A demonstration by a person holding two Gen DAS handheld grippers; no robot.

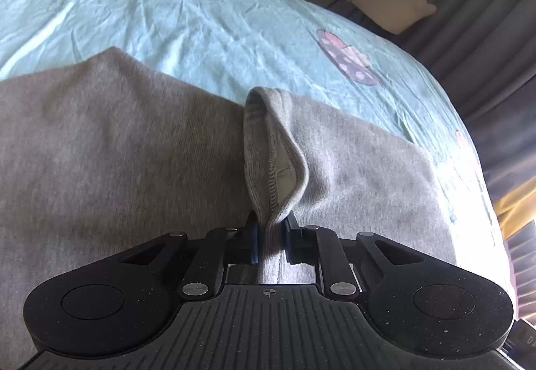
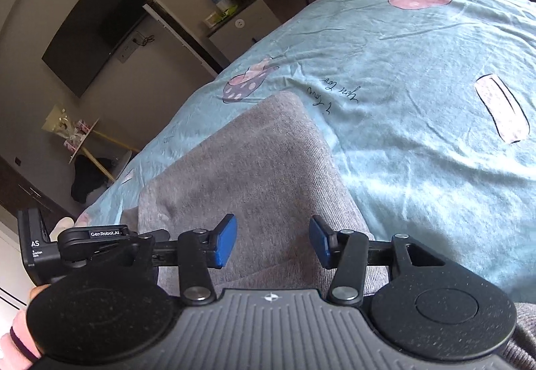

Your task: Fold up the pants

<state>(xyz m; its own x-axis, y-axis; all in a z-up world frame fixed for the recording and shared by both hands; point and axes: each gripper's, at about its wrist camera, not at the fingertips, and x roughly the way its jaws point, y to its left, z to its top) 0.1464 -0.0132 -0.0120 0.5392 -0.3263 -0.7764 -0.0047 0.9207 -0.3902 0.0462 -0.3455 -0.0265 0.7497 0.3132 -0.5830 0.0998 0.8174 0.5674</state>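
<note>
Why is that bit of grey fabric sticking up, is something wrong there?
Only that: a hemmed edge of the grey knit pants stands up, turned inside out with its stitching showing, pinched in the left gripper. The wrinkled turquoise patterned bedsheet looks normal.

Grey pants (image 1: 117,142), seemingly mushroom-patterned teal bedsheet (image 1: 201,21)

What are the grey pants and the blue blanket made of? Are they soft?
The grey pants look like soft knitted cotton, sweatpants style: fine ribbed lines and a fuzzy matte face, with a stitched hem. The blue bed cover looks like thin woven cotton, smooth and matte, with many small creases and printed pictures. Both seem soft, but the exact fibre cannot be told from looks alone.
</note>
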